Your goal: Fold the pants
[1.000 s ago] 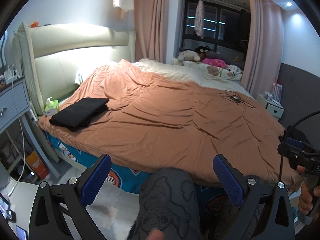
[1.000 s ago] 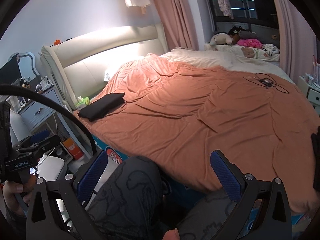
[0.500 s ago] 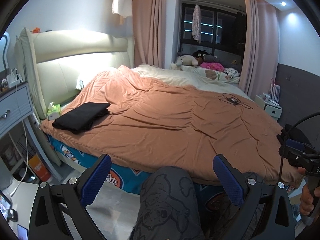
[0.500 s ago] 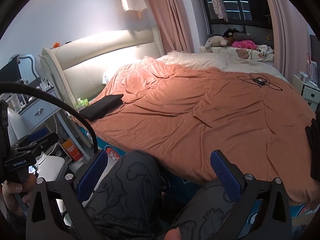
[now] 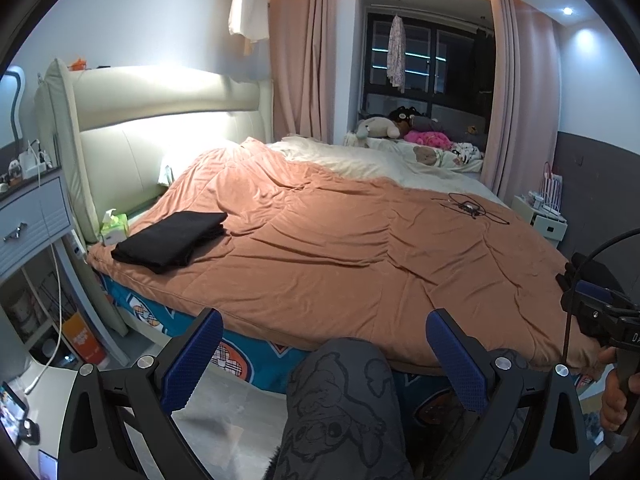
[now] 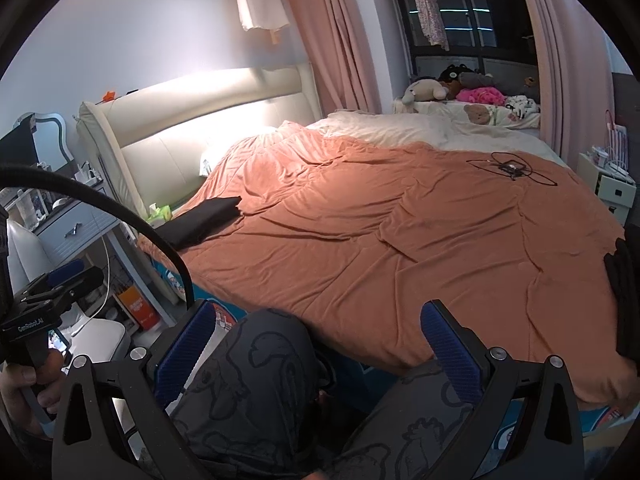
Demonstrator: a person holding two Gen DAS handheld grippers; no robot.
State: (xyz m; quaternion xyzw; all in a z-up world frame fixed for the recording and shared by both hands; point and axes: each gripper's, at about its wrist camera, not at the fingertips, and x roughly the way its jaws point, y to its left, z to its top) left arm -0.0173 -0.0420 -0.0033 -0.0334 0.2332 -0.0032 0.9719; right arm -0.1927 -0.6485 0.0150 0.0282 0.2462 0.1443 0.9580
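Black pants (image 5: pixel 172 240) lie folded into a flat rectangle at the near left corner of the bed, on the orange duvet (image 5: pixel 340 248); the right wrist view shows them too (image 6: pixel 204 220). My left gripper (image 5: pixel 324 360) is open and holds nothing, well short of the bed's near edge, above a person's knee in grey patterned trousers (image 5: pixel 344 400). My right gripper (image 6: pixel 316 352) is open and holds nothing, also back from the bed over the person's legs. More dark cloth (image 6: pixel 626 280) sits at the bed's right edge.
A cream headboard (image 5: pixel 160 136) stands at the left, with a tissue box (image 5: pixel 114 228) and a grey nightstand (image 5: pixel 32 216) beside it. A black cable and device (image 5: pixel 468 208) lie on the far duvet. Soft toys (image 5: pixel 400 128) sit by the window. A white side table (image 5: pixel 542 220) stands at the right.
Both cameras have tilted upward and pulled back a little, so the bed sits lower in view. The folded pants have not moved and both grippers stay open.
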